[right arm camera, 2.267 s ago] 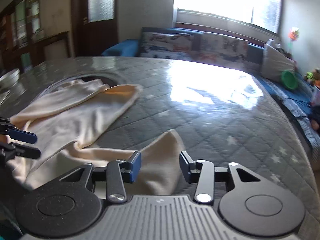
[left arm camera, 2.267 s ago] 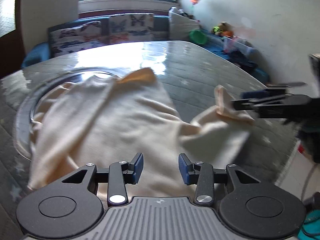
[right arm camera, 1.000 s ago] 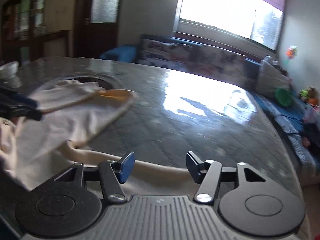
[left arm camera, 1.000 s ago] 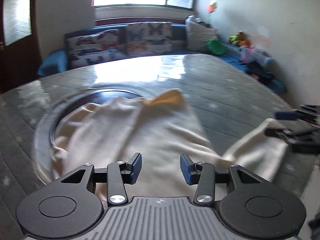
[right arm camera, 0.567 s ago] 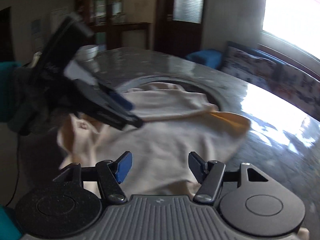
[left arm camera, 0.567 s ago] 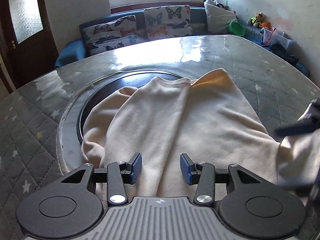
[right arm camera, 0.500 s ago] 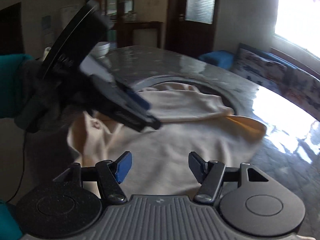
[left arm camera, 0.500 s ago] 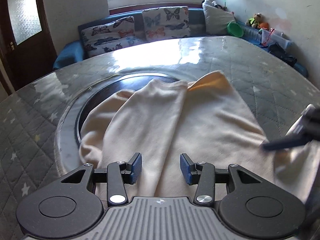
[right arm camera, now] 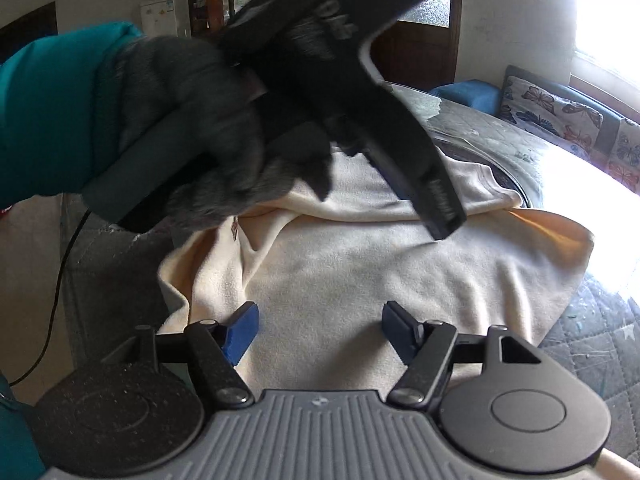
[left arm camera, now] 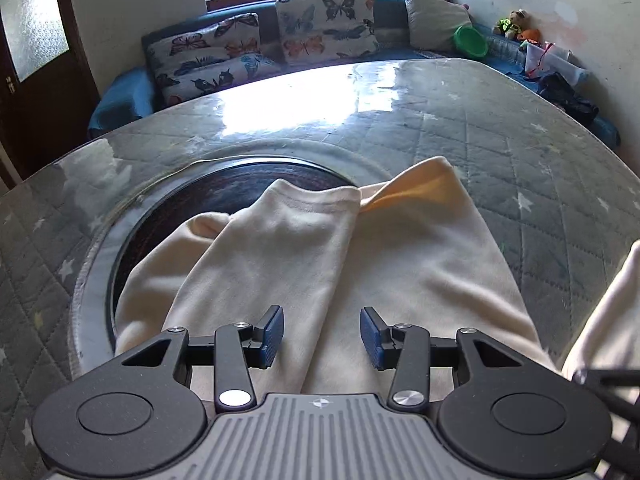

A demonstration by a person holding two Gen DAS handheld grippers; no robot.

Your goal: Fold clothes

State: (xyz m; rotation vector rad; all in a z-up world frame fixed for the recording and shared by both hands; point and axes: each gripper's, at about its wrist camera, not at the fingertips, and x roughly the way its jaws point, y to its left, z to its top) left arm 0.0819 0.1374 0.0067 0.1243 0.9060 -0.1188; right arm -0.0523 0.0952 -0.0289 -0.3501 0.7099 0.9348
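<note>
1. Cream fleece garment (left arm camera: 400,280) lies spread on the quilted counter (left arm camera: 520,140), partly over the dark round inset (left arm camera: 240,188) at 11 o'clock in the left wrist view. One layer is already folded over along the left side, with a ribbed hem edge at 12 o'clock.
2. A yellow-lit flap (left arm camera: 420,188) sticks up at the far end, at about 1 o'clock.
3. Left tongs (left arm camera: 322,334) are spread, nothing between the pads, hovering over the near part of the garment.
4. Right tongs (right arm camera: 318,330) are also spread and empty, over the cloth from the other side. The gloved left hand (right arm camera: 208,128) holding its tool fills 11 o'clock of the right wrist view, blurred.
5. A loose piece of the same cream cloth (left arm camera: 608,320) hangs at 3 o'clock in the left view; probably a sleeve, can't confirm.
6. Handling judgement: soft, light and limp. It will sag and drag and won't hold a crease by itself. The fleece nap looks grippy, so slip risk is low.
7. Best hold, by my guess: pinch a hem or seam edge, both layers. For example, the near edge by each set of tongs, or the loose piece at 3 o'clock, then lift and lay it across.
8. Risk: catching only the top layer and undoing the existing fold.
</note>
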